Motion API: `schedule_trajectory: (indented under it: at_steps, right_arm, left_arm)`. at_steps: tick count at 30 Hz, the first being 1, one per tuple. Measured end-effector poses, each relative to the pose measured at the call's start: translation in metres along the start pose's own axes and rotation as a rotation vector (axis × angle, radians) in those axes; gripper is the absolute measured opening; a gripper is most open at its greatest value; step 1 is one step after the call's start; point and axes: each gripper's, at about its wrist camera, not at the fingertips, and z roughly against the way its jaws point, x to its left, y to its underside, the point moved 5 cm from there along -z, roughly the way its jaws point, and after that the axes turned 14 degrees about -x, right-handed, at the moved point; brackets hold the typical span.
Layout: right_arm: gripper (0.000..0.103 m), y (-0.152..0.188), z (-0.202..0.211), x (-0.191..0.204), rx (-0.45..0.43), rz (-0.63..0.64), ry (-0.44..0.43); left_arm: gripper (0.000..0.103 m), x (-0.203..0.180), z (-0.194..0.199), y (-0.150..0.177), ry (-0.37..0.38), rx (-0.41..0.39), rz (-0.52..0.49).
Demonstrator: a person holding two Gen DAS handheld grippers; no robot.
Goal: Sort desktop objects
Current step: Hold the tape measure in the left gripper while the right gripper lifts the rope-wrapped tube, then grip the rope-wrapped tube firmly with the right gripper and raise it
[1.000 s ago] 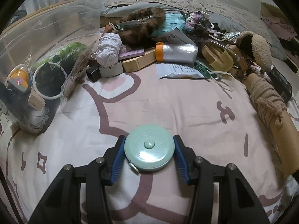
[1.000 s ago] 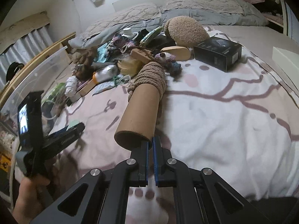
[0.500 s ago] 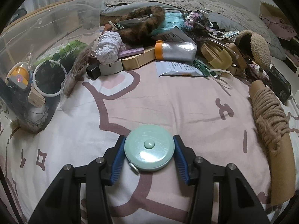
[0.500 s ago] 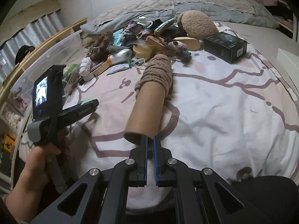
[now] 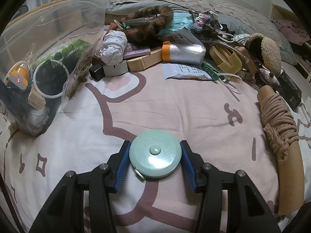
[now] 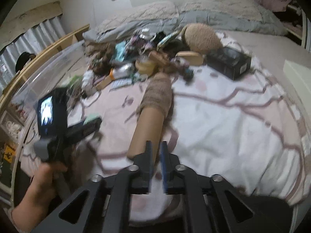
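Left tongs (image 5: 155,159) clamp the tape measure (image 5: 155,154); right tongs (image 6: 156,151), just opening, hold nothing.

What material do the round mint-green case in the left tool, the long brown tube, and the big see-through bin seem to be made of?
The round mint-green case looks like smooth, glossy plastic: light reflects on its top.
The long brown tube seems matte cardboard, plain tan, with a rough beige cord, probably fibre rope, wound around it.
The big see-through bin looks like clear, shiny plastic: its contents show through the wall.
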Motion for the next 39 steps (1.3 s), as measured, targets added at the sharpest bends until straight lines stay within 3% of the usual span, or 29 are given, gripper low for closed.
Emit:
schedule_trajectory:
  at_steps: [1,2,7,11,14,18,20,23,24,31,39]
  right_arm:
    - [0.089,-0.007,-0.002,-0.003,-0.017,0.001,0.017]
    - [0.093,-0.014,-0.003,-0.006,-0.044,0.002,0.040]
    - [0.093,-0.043,-0.021,-0.005,-0.112,0.044,0.046]
    - [0.093,-0.055,-0.061,-0.001,-0.060,0.035,-0.001]
    - [0.092,-0.054,-0.087,-0.004,-0.003,-0.010,-0.018]
    - [0.079,-0.039,-0.118,-0.009,0.087,-0.087,-0.032]
    - [0.075,-0.030,-0.129,-0.010,0.122,-0.121,-0.039]
    - [0.062,-0.022,-0.139,-0.009,0.147,-0.128,-0.031]
    - [0.058,-0.021,-0.140,-0.008,0.145,-0.128,-0.036]
    - [0.057,-0.016,-0.144,0.016,0.109,0.072,0.010]
    - [0.055,-0.019,-0.141,0.021,0.077,0.119,0.009]
  left_arm:
    - [0.050,0.000,0.000,0.000,0.002,0.001,0.002]
    - [0.050,0.000,0.000,0.000,0.004,0.001,0.002]
    - [0.050,0.000,0.000,0.001,0.002,0.001,0.000]
    - [0.055,0.001,0.001,0.002,0.001,0.003,0.006]
    - [0.062,0.005,0.003,0.004,0.002,0.008,0.029]
    - [0.073,0.008,0.007,0.008,-0.017,0.007,0.031]
    - [0.074,0.010,0.007,0.009,-0.018,0.007,0.037]
    - [0.075,0.010,0.005,0.008,-0.017,0.011,0.043]
    - [0.075,0.009,0.005,0.008,-0.018,0.011,0.042]
    - [0.075,0.010,0.005,0.008,-0.019,0.006,0.043]
    - [0.075,0.010,0.004,0.007,-0.016,-0.009,0.047]
